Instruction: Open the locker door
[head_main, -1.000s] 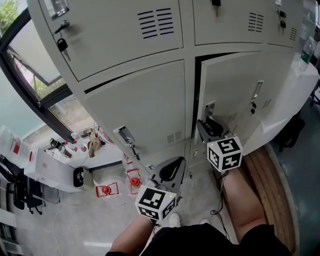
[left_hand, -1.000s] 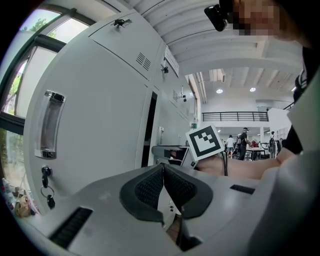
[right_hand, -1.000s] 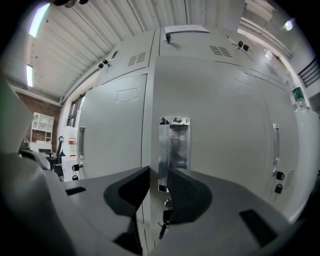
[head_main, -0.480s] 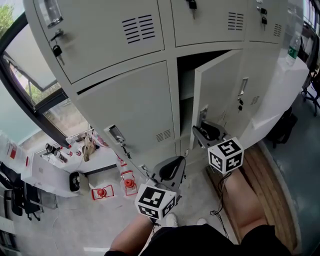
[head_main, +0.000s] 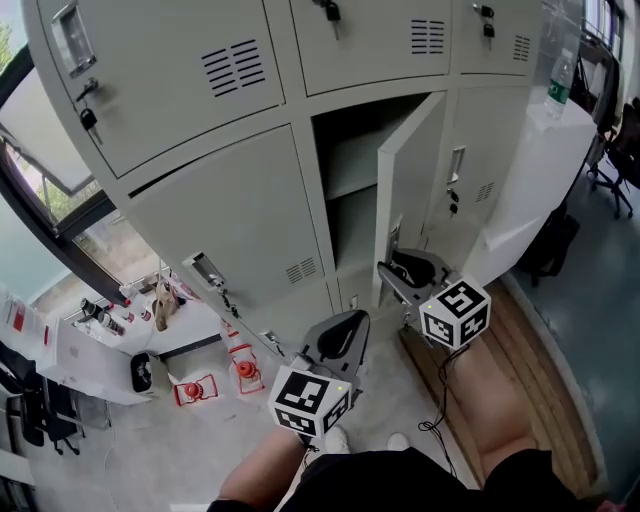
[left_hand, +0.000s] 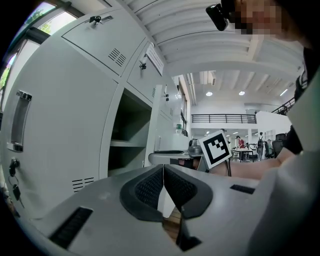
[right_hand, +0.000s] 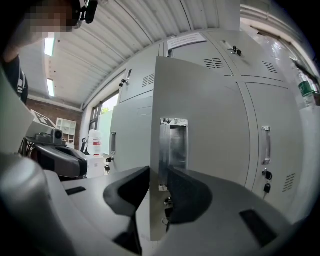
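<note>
The grey locker door (head_main: 412, 190) of the lower middle compartment stands swung out to the right, and the dark compartment (head_main: 345, 195) with its shelf shows behind it. My right gripper (head_main: 396, 264) is shut on the door's free edge, just below the metal handle recess (right_hand: 172, 142). In the right gripper view the door (right_hand: 205, 150) passes edge-on between the pads of the right gripper (right_hand: 159, 189). My left gripper (head_main: 347, 322) hangs lower left of the door with its jaws shut and nothing in them. The left gripper view shows the left gripper's (left_hand: 163, 172) tips touching, and the open compartment (left_hand: 127, 137) beyond them.
Closed lockers with keys in their locks surround the open one; the left neighbour's handle (head_main: 204, 269) is near my left gripper. A white cabinet (head_main: 530, 170) with a bottle (head_main: 560, 85) stands at right. Red objects (head_main: 190, 388) lie on the floor at left, a wooden strip (head_main: 535, 340) at right.
The locker door has swung further out to the right, widening the dark opening. My right gripper has stayed on its edge and moved with it. The left gripper has remained shut beside it.
</note>
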